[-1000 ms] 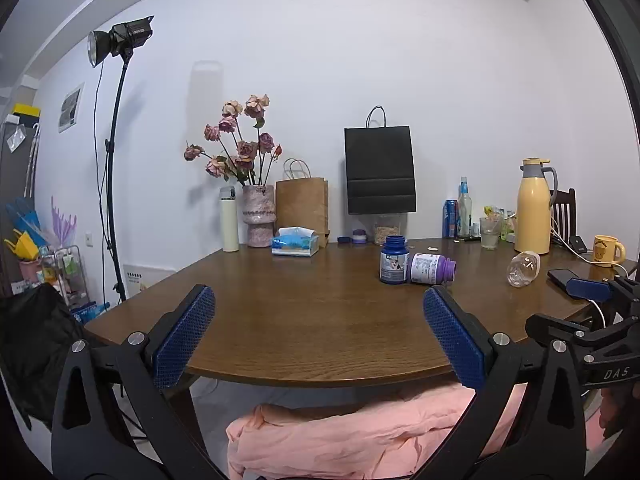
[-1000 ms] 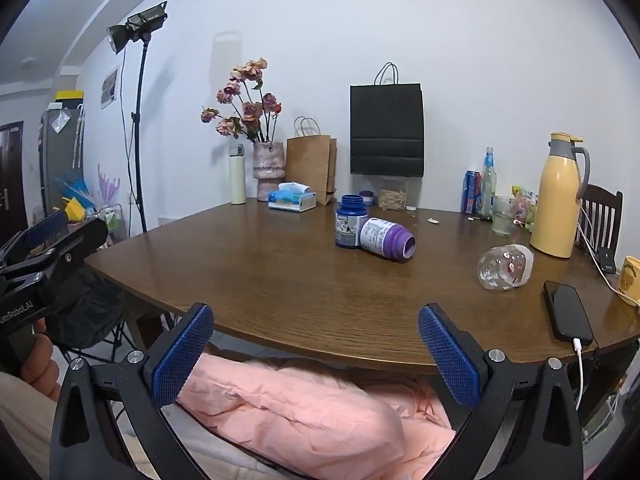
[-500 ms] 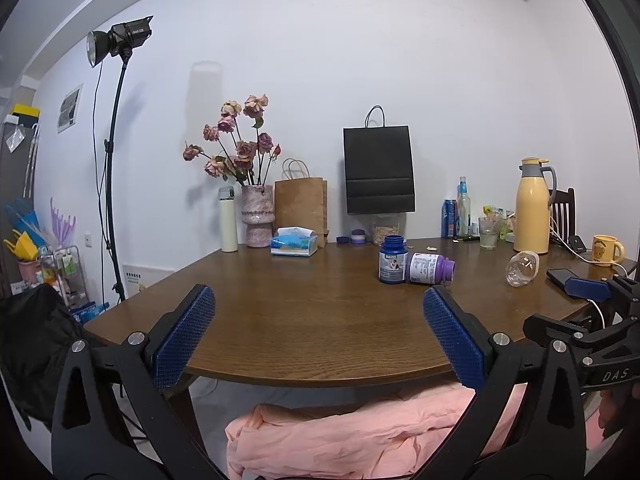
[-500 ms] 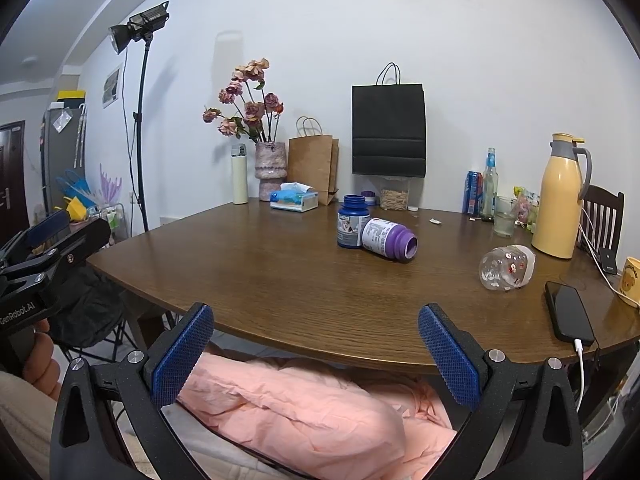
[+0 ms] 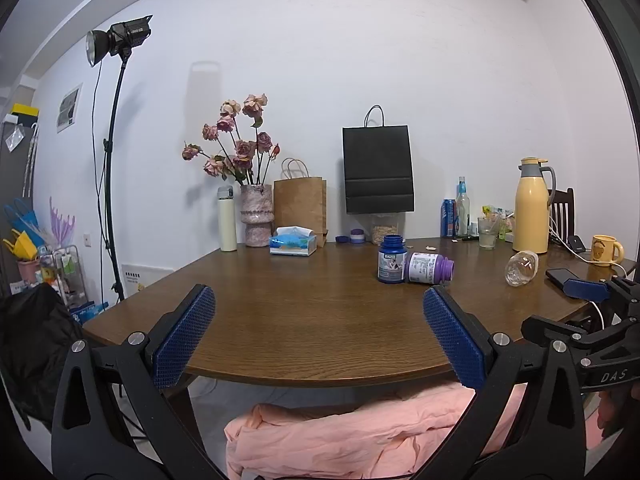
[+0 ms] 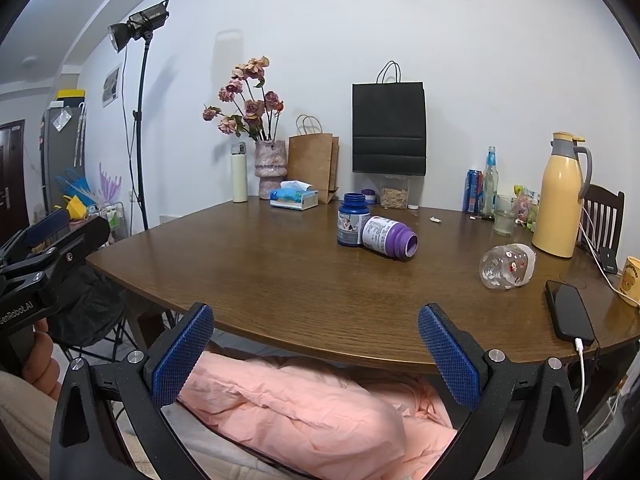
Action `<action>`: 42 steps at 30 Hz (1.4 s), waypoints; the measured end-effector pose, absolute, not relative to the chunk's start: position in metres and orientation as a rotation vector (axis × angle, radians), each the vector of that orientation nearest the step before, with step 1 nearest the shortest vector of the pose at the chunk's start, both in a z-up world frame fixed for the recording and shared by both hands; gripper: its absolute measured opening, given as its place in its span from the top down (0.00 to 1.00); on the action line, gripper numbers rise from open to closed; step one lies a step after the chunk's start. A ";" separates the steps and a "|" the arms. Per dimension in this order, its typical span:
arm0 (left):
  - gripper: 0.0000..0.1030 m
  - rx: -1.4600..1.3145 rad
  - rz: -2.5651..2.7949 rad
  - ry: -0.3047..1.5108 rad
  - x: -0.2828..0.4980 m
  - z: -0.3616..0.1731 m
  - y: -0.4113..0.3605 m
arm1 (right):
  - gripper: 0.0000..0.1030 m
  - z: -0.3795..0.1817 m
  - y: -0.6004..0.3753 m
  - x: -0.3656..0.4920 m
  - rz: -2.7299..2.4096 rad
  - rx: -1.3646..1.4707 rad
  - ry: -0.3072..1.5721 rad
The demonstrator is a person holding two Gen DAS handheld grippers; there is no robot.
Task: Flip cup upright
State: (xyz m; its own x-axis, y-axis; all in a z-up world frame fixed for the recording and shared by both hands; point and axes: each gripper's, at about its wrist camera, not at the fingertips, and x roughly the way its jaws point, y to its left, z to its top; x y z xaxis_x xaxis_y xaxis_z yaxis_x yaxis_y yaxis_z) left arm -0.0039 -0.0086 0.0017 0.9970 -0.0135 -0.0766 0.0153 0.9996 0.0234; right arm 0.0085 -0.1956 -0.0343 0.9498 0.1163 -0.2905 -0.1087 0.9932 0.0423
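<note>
A clear cup with small red prints (image 6: 507, 265) lies on its side on the brown table (image 6: 280, 280), at the right; it also shows in the left wrist view (image 5: 520, 268). A purple bottle (image 6: 389, 237) lies on its side against an upright blue bottle (image 6: 353, 220) at mid-table. My left gripper (image 5: 319, 334) is open and empty at the table's near edge. My right gripper (image 6: 316, 354) is open and empty at the near edge, well short of the cup.
A black phone on a charging cable (image 6: 568, 312) lies right of the cup. A yellow thermos (image 6: 560, 196), a glass (image 6: 505, 220), bottles, a yellow mug (image 5: 604, 250), a tissue box (image 6: 294, 198), paper bags and a flower vase (image 6: 271, 168) stand along the far side. A pink cloth (image 6: 300, 408) lies below the edge.
Both grippers have drifted slightly; the view has shifted a little. Nothing on the table has moved.
</note>
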 end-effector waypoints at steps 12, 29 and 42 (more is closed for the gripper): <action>0.00 0.024 -0.019 0.079 -0.004 0.002 -0.008 | 0.00 -0.034 -0.196 0.008 0.113 0.025 0.297; 0.00 0.023 -0.021 0.080 -0.004 0.002 -0.007 | 0.00 -0.034 -0.195 0.009 0.114 0.025 0.300; 0.00 0.023 -0.021 0.080 -0.004 0.002 -0.007 | 0.00 -0.035 -0.193 0.008 0.114 0.024 0.302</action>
